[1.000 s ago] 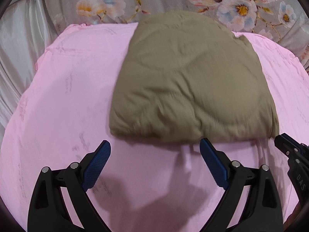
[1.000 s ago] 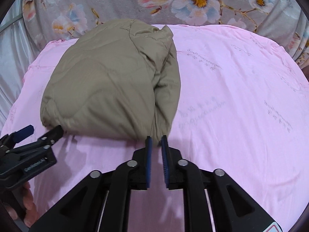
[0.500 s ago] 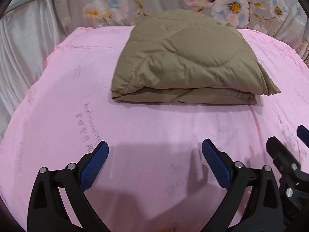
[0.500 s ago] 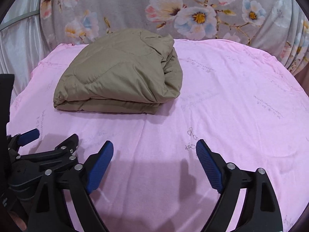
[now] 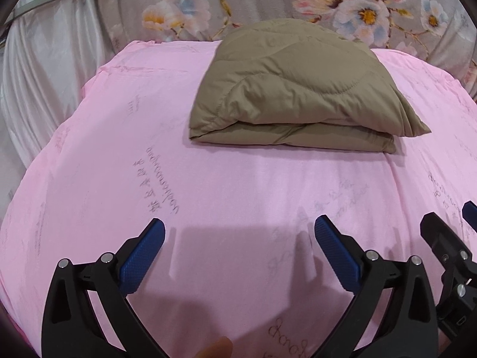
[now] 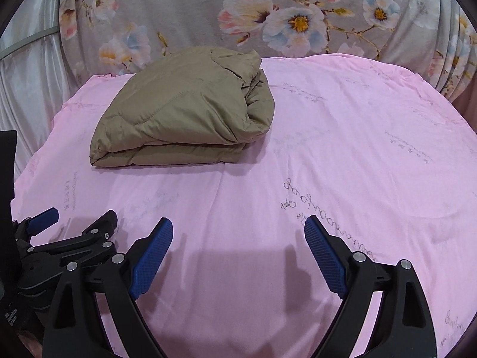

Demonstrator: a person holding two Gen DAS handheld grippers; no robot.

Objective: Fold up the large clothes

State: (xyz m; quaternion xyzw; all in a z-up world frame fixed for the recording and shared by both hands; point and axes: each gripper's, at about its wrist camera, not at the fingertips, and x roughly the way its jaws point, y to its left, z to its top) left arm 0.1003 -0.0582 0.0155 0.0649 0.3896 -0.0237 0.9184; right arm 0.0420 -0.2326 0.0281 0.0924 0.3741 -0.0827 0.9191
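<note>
At the far left hangs a pale curtain point(image 5: 44, 89). The left gripper point(image 5: 238, 238) hovers over the pink sheet point(image 5: 238, 185), jaws opening wide, nothing between them. Beyond it, well apart, the folded khaki quilted garment point(image 5: 298, 95) lies near the floral fabric point(image 6: 268, 15) at the sheet's far edge. The right gripper point(image 6: 238, 235) is likewise spread and empty. The fold looks finished (one corner flares out to the right); withdrawing well means keeping both tools clear of the bundle.
</note>
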